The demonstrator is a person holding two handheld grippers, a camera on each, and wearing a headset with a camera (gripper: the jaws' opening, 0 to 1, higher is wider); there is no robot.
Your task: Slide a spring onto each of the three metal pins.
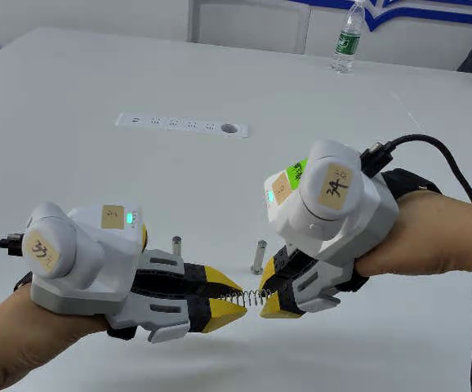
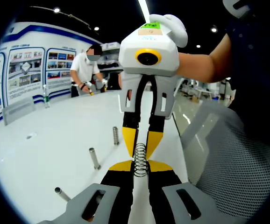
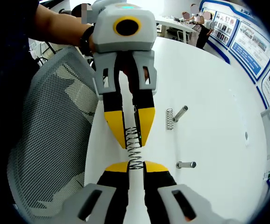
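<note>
Spring (image 1: 253, 296): held sideways, pinched at both ends.
Left hand-held gripper (image 1: 238, 300): closed on one end.
Right hand-held gripper (image 1: 267, 300): closed on the other end.
Nearest pin (image 1: 259, 256): upright on the tabletop (image 1: 73, 180), just behind the spring (closer to the right side).

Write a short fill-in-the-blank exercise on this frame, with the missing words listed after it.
Counting the left gripper and the right gripper, ___ grippers clamp the coiled metal spring.
In the left gripper view, ___ short metal pins stand on the white table.
The clear plastic bottle at the table's far edge wears a ___ label.
Missing words: two; three; green.
</note>
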